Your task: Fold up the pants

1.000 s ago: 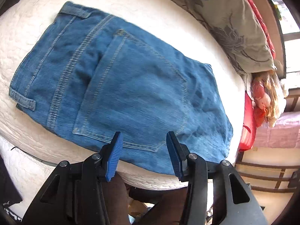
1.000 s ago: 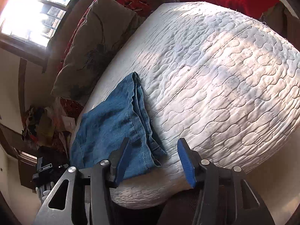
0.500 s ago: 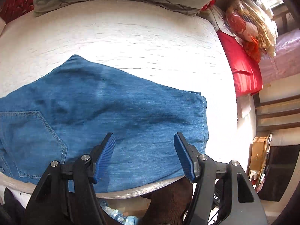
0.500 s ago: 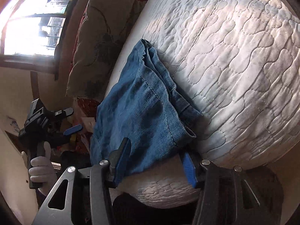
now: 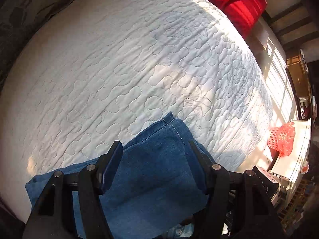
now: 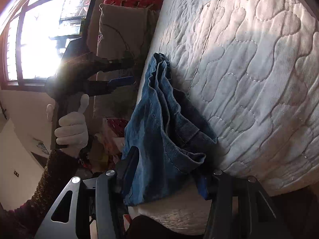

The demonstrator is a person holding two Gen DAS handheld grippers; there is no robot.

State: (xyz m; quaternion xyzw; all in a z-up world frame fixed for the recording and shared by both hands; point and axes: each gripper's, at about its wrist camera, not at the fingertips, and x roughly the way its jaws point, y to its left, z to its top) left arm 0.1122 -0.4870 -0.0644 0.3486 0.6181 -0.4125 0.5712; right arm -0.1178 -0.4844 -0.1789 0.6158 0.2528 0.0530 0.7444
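Here the blue denim pants are seen folded into a short, thick stack at the near edge of the white quilted bed cover, at 6 o'clock in the left wrist view. Their stitched hem corner points toward 12 o'clock. The left gripper is held over this stack, its dark fingers spread wide with denim below the gap and nothing pinched.

In the right wrist view the same stack runs from 12 o'clock down to 6 o'clock. Loose, rumpled layers are gathered at its near end. The right gripper is brought up low at that end, its fingers set at a middling gap with the denim edge lying between them. No firm pinch can be made out.

A white-gloved hand carrying the left gripper is seen at 9 o'clock, before a grey patterned pillow. A red cushion lies at 1 o'clock and a red mesh basket at 3 o'clock in the left view; both are well apart from the work.

The step in hand is judged to be taking hold of the hem end for a further fold. It would be done best if all the layers were caught together, close to the hem and at both corners. The fingers should be slid under the bottom layer before being closed. The end should then be lifted evenly and carried over in one sweep, so that no layer is left trailing and the edges are laid flush.
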